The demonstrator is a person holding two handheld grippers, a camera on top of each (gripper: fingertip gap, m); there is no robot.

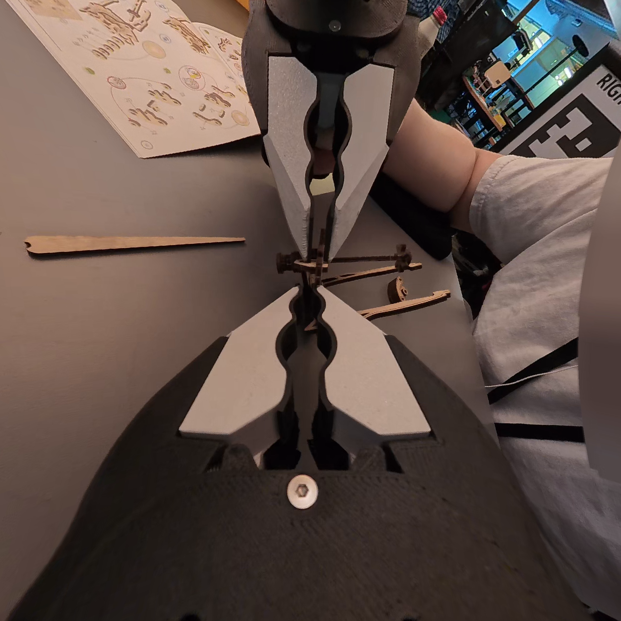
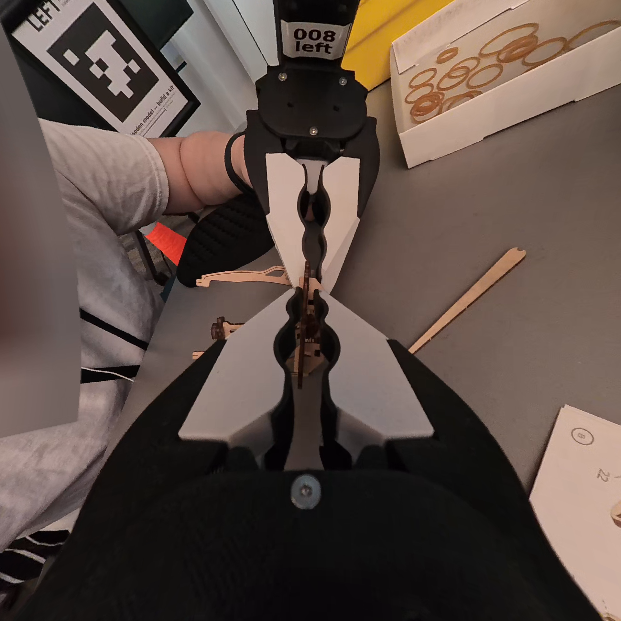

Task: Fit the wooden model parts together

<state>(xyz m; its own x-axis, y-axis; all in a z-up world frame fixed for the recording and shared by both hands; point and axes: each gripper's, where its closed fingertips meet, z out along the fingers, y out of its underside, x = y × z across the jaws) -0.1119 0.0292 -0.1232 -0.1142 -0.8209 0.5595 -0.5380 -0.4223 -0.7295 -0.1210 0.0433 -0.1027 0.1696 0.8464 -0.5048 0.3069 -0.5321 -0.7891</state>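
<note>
Grey and smooth, the counter [image 1: 100,336] carries the wooden model parts and some paper. Over its edge on the person's side, the two tools meet tip to tip. The left tool [image 1: 307,290] has its fingers pressed together on a thin dark wooden plate [image 2: 305,336], which stands on its edge. The right tool [image 2: 306,292] is also closed, and it pinches the small wooden assembly [image 1: 311,265] at the same place. From this assembly a thin rod with a small gear [image 1: 401,258] and a curved arm go out toward the counter edge near the person's white sleeve [image 1: 537,235].

A second curved arm [image 1: 406,304] lies on the counter just beside the assembly, close to the same edge, and a small dark rounded piece [image 1: 396,290] stands near it. A long pointed wooden stick [image 1: 134,242] lies well apart on the open counter. An instruction sheet [image 1: 141,74] with drawings lies farther in from that edge. A white cardboard box [image 2: 504,100] with rubber bands [image 2: 470,70] in it sits at the far side of the counter.
</note>
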